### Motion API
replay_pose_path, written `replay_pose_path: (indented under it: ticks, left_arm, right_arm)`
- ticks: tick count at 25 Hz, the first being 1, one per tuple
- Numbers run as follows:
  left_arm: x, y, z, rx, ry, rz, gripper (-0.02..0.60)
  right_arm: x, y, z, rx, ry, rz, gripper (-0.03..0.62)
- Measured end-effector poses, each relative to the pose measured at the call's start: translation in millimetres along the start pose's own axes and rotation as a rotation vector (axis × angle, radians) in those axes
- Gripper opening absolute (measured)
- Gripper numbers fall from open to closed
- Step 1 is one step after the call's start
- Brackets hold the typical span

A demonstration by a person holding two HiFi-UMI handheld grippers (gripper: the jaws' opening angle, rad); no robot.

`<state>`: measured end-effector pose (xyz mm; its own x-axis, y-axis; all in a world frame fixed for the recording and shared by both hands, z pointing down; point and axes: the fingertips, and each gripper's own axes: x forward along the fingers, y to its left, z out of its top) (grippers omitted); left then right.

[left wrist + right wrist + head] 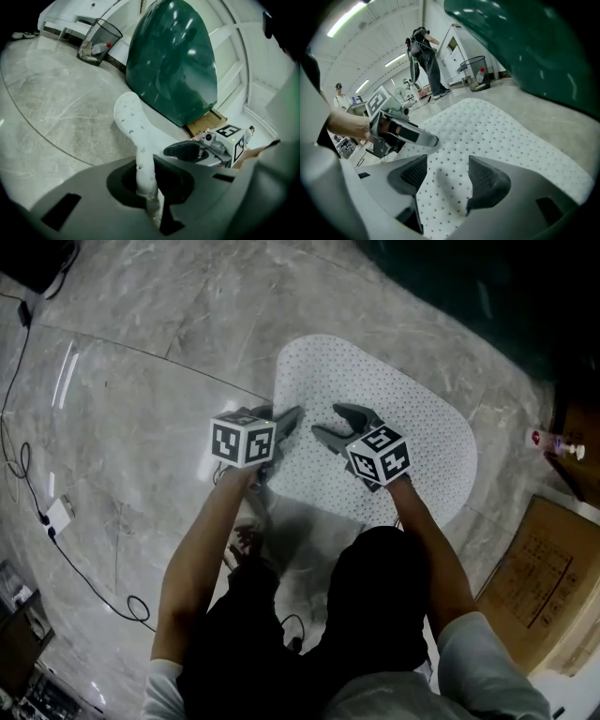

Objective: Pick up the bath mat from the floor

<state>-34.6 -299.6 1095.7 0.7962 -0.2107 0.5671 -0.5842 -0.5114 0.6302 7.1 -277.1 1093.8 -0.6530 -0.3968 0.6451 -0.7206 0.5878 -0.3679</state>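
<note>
The white, dark-dotted bath mat [394,418] lies on the grey marble floor in front of me. My left gripper [287,422] is at the mat's left edge and shut on it. In the left gripper view the pinched edge [139,140] rises edge-on out of the closed jaws of the left gripper [151,190]. My right gripper [339,424] stands open just over the middle of the mat. In the right gripper view the mat [501,136] fills the gap between the spread jaws of the right gripper [447,177], and the pads do not press on it.
A large dark green rounded body [487,287] stands just behind the mat. A wire wastebasket [96,42] is further back, a cardboard box [539,577] at the right, and a cable with a white adapter [58,515] at the left. A person [424,54] stands far off.
</note>
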Motion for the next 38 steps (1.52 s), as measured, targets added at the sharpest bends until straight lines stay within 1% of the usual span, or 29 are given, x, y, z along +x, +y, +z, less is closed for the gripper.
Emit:
replay_pose_path:
  ticks: [3,5,7,8,10,12,13,16,19,21,24,27,30,33,35,38]
  left_arm:
    - [-12.4,-2.9,21.7,0.044,-0.048,0.049,0.035]
    - [-23.3,-6.8,33.0,0.062,-0.071,0.084,0.034]
    - [-34.8,-16.2,40.8,0.081,-0.086,0.117,0.034]
    - [-40.4,-22.2,44.2,0.094,-0.09,0.132,0.034]
    - [-52.3,-33.4,52.3,0.129,-0.091,0.157,0.034]
    - [-67.0,-42.1,65.7,0.156,-0.109,0.179,0.034]
    - [-75.6,-46.1,75.1,0.162,-0.13,0.191,0.035]
    - [-105.8,-60.5,108.3,0.2,-0.202,0.238,0.034]
    - [-143.6,-75.5,140.7,0.262,-0.276,0.297,0.034]
    - [-169.8,-86.1,161.7,0.31,-0.325,0.333,0.034]
    - [-206.8,-102.1,198.2,0.379,-0.41,0.373,0.034]
    - [-235.0,-113.2,232.2,0.44,-0.514,0.416,0.034]
    - [-242.7,-124.1,255.5,0.529,-0.61,0.459,0.034]
    - [-231.7,-134.1,267.6,0.568,-0.681,0.453,0.034]
    - [-223.6,-133.7,265.6,0.572,-0.69,0.445,0.034]
    - [-215.0,-132.6,261.2,0.586,-0.665,0.446,0.034]
  right_arm:
    - [-29.7,-19.6,21.7,0.011,-0.032,-0.13,0.284]
    - [-53.2,-35.6,39.1,0.015,-0.05,-0.254,0.275]
    - [-83.1,-52.5,59.5,0.022,-0.087,-0.381,0.211]
    - [-98.1,-57.6,70.6,0.025,-0.114,-0.419,0.185]
    - [-121.4,-57.4,90.2,0.014,-0.155,-0.43,0.176]
    - [-138.1,-48.9,104.6,-0.018,-0.172,-0.409,0.168]
    - [-146.4,-43.7,111.3,-0.03,-0.184,-0.398,0.154]
    - [-172.9,-27.6,132.2,-0.058,-0.222,-0.378,0.147]
    - [-201.6,-13.3,157.2,-0.145,-0.235,-0.394,0.141]
    - [-223.6,-5.7,179.6,-0.186,-0.273,-0.406,0.115]
    - [-256.4,0.5,213.9,-0.213,-0.349,-0.439,0.069]
    - [-283.0,0.0,236.3,-0.244,-0.418,-0.464,0.046]
    - [-303.6,-7.9,242.4,-0.275,-0.48,-0.482,0.029]
    - [-322.0,-18.6,242.4,-0.297,-0.533,-0.51,0.021]
    - [-330.0,-26.6,241.0,-0.304,-0.544,-0.539,0.02]
    - [-340.6,-38.2,241.5,-0.287,-0.566,-0.56,0.02]
